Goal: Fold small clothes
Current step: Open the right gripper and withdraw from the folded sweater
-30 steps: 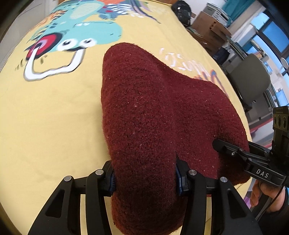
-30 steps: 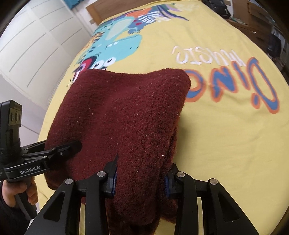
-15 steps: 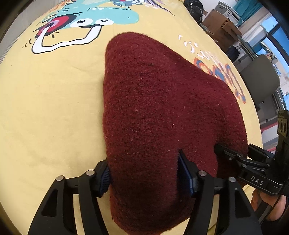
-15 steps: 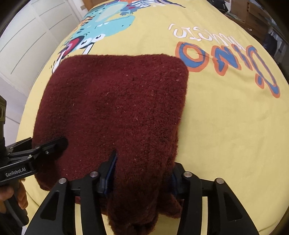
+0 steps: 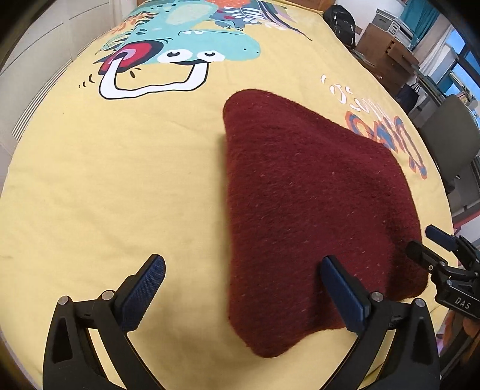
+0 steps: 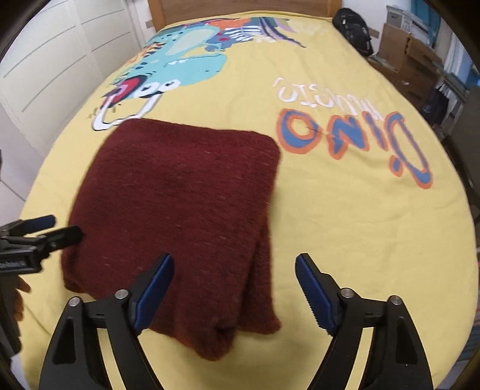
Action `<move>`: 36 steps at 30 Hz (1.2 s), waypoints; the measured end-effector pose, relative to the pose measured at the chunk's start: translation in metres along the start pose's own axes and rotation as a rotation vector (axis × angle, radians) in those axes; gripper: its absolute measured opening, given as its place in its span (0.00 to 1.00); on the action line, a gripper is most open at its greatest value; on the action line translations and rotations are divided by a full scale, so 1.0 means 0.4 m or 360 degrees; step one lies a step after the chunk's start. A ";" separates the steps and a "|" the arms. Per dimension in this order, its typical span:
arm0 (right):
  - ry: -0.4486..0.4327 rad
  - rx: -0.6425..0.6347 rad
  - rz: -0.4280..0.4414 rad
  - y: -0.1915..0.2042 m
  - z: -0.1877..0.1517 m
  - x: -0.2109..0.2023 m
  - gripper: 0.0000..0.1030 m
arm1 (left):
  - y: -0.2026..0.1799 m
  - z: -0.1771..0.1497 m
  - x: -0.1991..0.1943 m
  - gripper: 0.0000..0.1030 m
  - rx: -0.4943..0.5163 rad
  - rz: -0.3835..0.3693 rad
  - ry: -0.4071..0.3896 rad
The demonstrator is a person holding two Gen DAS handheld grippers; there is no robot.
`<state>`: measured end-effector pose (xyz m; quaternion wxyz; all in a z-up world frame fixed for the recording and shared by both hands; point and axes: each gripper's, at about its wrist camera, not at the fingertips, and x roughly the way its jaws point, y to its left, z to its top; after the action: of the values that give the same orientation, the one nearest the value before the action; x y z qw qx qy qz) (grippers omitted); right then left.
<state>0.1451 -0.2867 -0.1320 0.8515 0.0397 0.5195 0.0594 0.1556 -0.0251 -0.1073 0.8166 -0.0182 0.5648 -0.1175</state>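
Observation:
A dark red knitted garment (image 5: 309, 216) lies folded flat on the yellow dinosaur bedspread (image 5: 120, 186). My left gripper (image 5: 243, 273) hovers over its near left corner, jaws opening wide, neither pad touching the cloth. In the right wrist view the same garment (image 6: 180, 204) lies with its near right corner between the spread fingers of my right gripper (image 6: 234, 267), whose jaws are also opening and press on nothing. Each gripper shows at the edge of the other's view: the right gripper (image 5: 432, 246) and the left gripper (image 6: 57, 228).
The bedspread (image 6: 330, 225) carries a teal dinosaur print (image 6: 186, 69) and "Dino" lettering (image 6: 354, 141). A black bag (image 6: 354, 27) sits at the far corner, cardboard boxes (image 6: 402, 51) and a grey chair (image 5: 447, 138) stand to the right, white cupboard doors (image 6: 45, 60) to the left.
Both grippers let go of the red garment and spread wide; the cloth dropped flat onto the bedspread. Both hands drew back towards the near edge.

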 end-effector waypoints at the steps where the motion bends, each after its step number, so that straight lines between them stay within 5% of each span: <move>1: 0.0007 0.0018 -0.0009 -0.010 -0.008 0.006 0.85 | -0.006 0.005 0.012 0.99 0.0006 0.0000 0.0005; 5: 0.0013 0.0112 -0.0020 -0.058 -0.039 0.032 0.99 | 0.010 -0.034 0.037 0.99 0.0027 0.0009 -0.0009; 16: 0.0008 0.0203 0.0028 -0.103 -0.085 0.079 0.99 | 0.019 -0.068 0.062 0.99 0.0049 0.0020 -0.0078; 20: -0.0023 0.0178 0.0017 -0.089 -0.079 0.011 0.99 | 0.016 -0.063 0.008 0.99 -0.0014 0.0028 -0.0055; 26: -0.0115 0.0149 -0.0035 -0.086 -0.096 -0.138 0.99 | -0.034 -0.086 -0.119 0.99 0.0107 0.0129 -0.0171; 36: -0.0296 0.0155 -0.0192 -0.106 -0.207 -0.368 0.99 | -0.068 -0.177 -0.297 0.99 0.0117 0.0194 -0.0298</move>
<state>0.0073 -0.3492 -0.0459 0.8951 0.0551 0.4420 -0.0212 0.0456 -0.0189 -0.0194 0.8715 0.0353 0.4815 -0.0862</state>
